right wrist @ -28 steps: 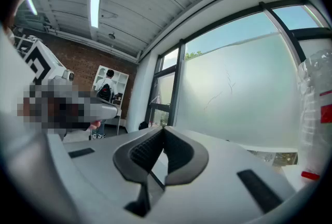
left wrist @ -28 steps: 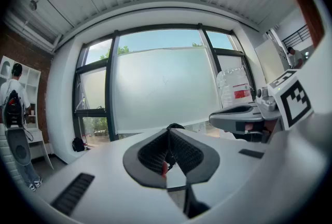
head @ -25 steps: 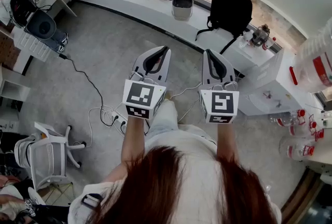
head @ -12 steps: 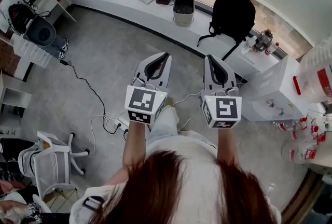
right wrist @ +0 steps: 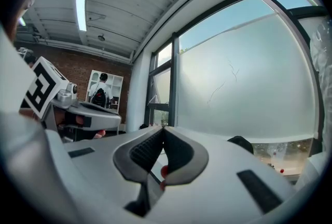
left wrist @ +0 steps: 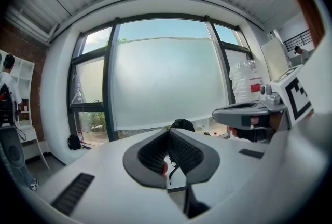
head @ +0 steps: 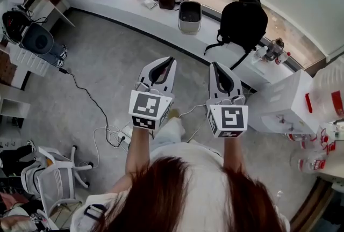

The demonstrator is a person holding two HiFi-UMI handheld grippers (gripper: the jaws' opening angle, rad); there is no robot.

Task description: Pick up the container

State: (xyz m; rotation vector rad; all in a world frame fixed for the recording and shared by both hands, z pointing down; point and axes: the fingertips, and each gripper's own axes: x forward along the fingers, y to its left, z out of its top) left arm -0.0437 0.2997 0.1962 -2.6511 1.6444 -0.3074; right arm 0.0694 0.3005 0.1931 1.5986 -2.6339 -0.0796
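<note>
left claw [head: 171, 59] and right claw [head: 215, 65] both closed, empty.

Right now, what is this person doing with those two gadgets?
A person stands holding the left tongs and the right tongs out in front, side by side above the floor. Both are shut, with nothing in them. A large clear container stands off to the person's right, not yet picked up.
</note>
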